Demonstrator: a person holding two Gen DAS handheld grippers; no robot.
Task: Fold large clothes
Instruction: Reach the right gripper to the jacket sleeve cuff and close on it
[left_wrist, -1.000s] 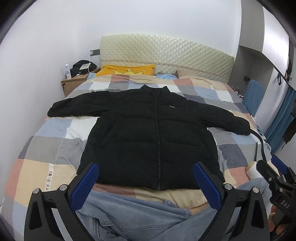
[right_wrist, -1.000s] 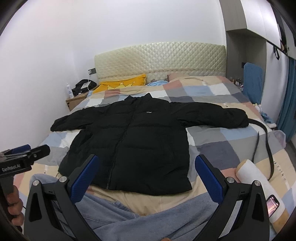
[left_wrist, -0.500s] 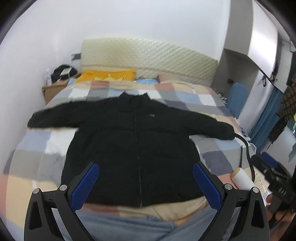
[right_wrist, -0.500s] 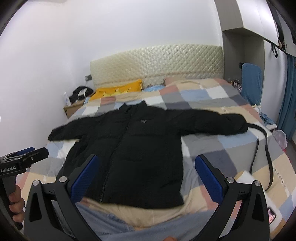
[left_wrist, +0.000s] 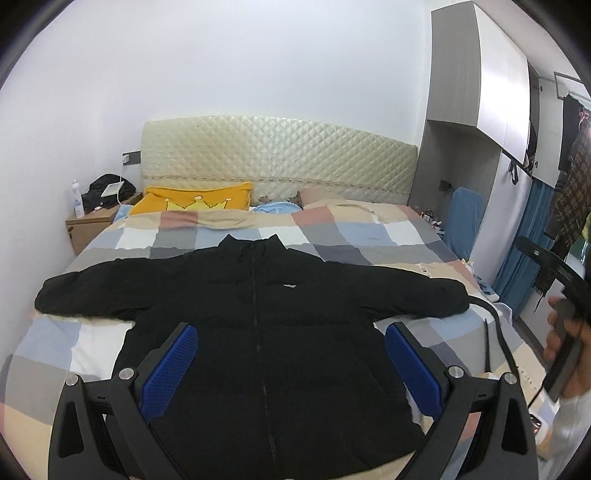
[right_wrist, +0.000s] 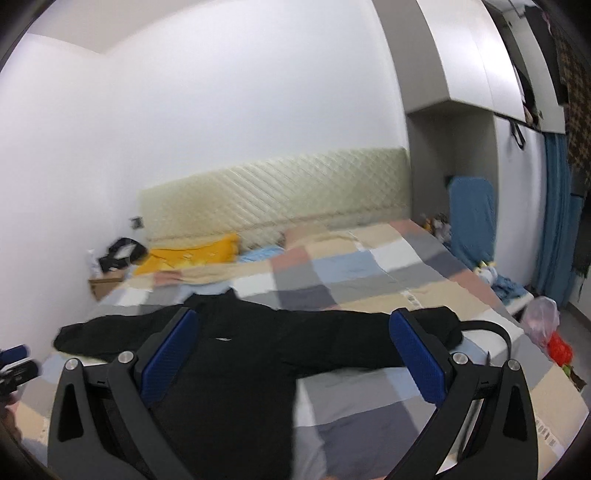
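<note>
The checked bed (left_wrist: 369, 236) is carrying a black puffer jacket (left_wrist: 280, 332), lying face up, zipped, both sleeves spread wide, collar pointing toward the headboard (left_wrist: 277, 155). You are dealing with a bulky, soft, springy garment, probably light but slippery-shelled, so folds are likely to be puffing back open. You are best pinching a sleeve near its cuff (right_wrist: 443, 325), or the hem corner, where padding is thinner. You are holding the left gripper (left_wrist: 291, 369) and right gripper (right_wrist: 293, 360) above the jacket, both with jaws spread wide and gripping nothing
</note>
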